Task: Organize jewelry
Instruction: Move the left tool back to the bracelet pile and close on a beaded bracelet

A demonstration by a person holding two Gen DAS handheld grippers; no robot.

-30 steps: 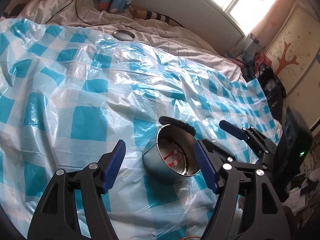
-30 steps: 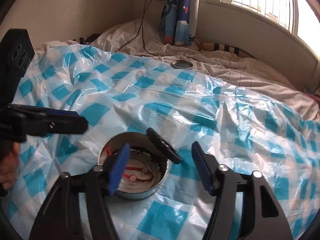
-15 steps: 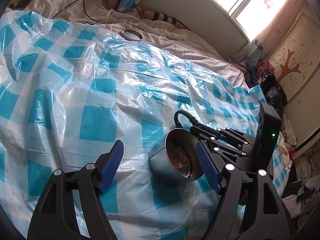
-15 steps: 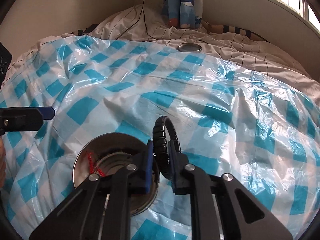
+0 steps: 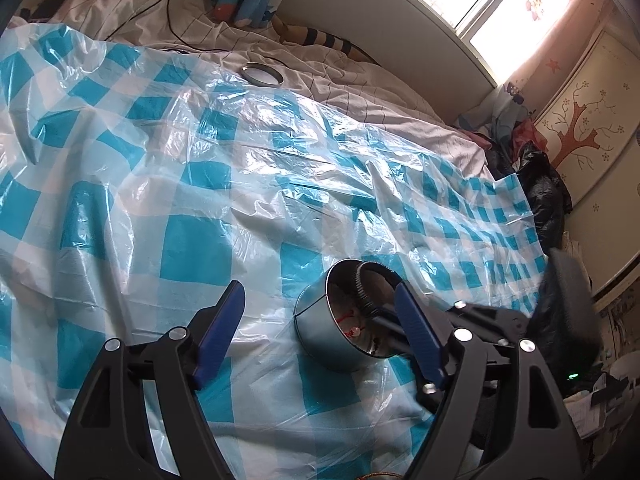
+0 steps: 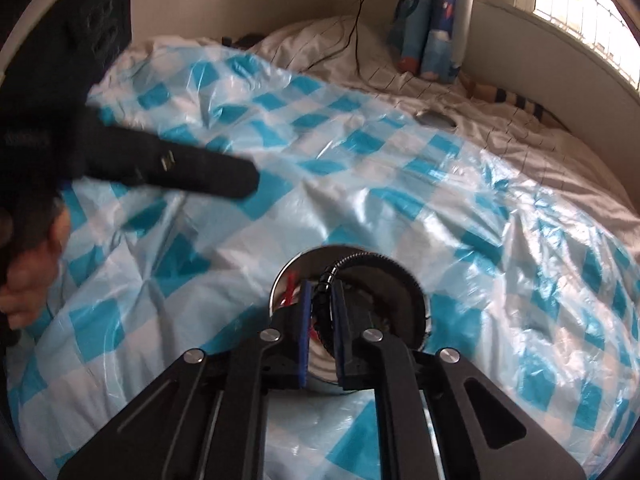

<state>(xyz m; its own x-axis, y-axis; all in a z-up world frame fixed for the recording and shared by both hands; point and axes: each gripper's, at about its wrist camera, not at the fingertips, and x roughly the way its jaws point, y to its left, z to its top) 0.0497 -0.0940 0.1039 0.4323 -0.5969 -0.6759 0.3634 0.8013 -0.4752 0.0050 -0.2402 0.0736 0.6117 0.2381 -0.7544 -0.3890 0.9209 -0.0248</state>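
Note:
A round metal tin (image 5: 320,326) lies tilted on the blue-and-white checked plastic sheet (image 5: 180,184); it also shows in the right wrist view (image 6: 308,268). Red jewelry (image 5: 348,322) lies inside it. My right gripper (image 6: 320,296) is shut on a black beaded bracelet (image 6: 326,280) and holds it inside the tin's mouth; the bracelet's loop (image 5: 360,284) arches along the rim. My left gripper (image 5: 320,320) is open and empty, its fingers either side of the tin, just in front of it.
The tin's round lid (image 5: 262,74) lies far back on the striped white bedding (image 5: 360,80), also seen in the right wrist view (image 6: 436,118). A black cable (image 5: 172,12) runs over the pillow. Clothes and a dark bag (image 5: 540,184) are piled at the right.
My right gripper closed on the black bracelet, lifted it off the tin's rim and lowered it into the tin. The left gripper stayed open and shifted slightly.

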